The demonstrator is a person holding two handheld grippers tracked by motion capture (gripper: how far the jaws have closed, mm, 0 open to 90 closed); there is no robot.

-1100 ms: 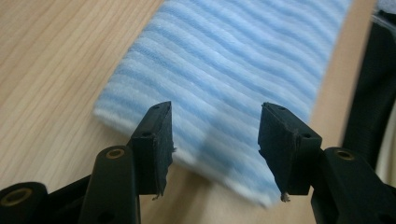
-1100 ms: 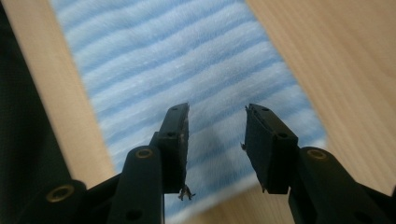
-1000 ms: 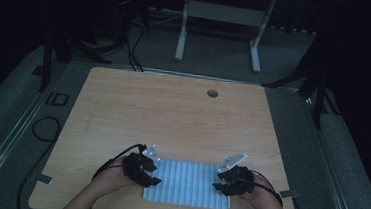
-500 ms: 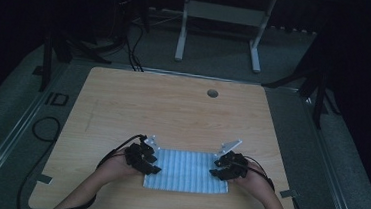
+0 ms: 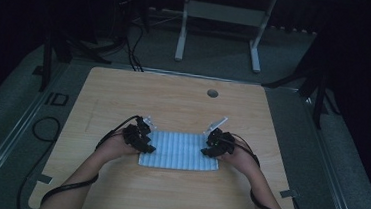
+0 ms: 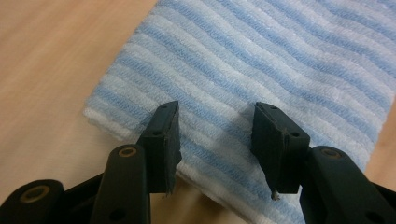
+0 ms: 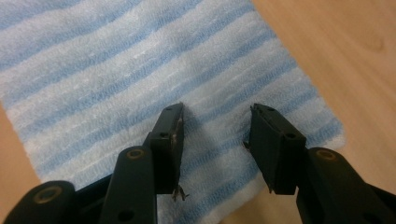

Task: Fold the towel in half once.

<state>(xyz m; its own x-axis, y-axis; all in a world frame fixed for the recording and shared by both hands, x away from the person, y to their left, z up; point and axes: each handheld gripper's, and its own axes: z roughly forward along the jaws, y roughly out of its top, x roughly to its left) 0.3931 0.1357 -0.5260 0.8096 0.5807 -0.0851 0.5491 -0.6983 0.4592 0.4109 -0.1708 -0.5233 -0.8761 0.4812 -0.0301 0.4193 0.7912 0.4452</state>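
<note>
While the table (image 5: 123,99) spreads wide and bare, the folded blue-striped towel (image 5: 180,150) lies flat near its front edge, long axis running side to side between the two hands. The left gripper (image 5: 143,140) sits over the towel's left short end and the right gripper (image 5: 211,147) over its right short end (each equally near its own end). Both hover with jaws partly open, holding nothing; the right has just been opening. In each gripper view the cloth's edge lies between and under the jaws.
</note>
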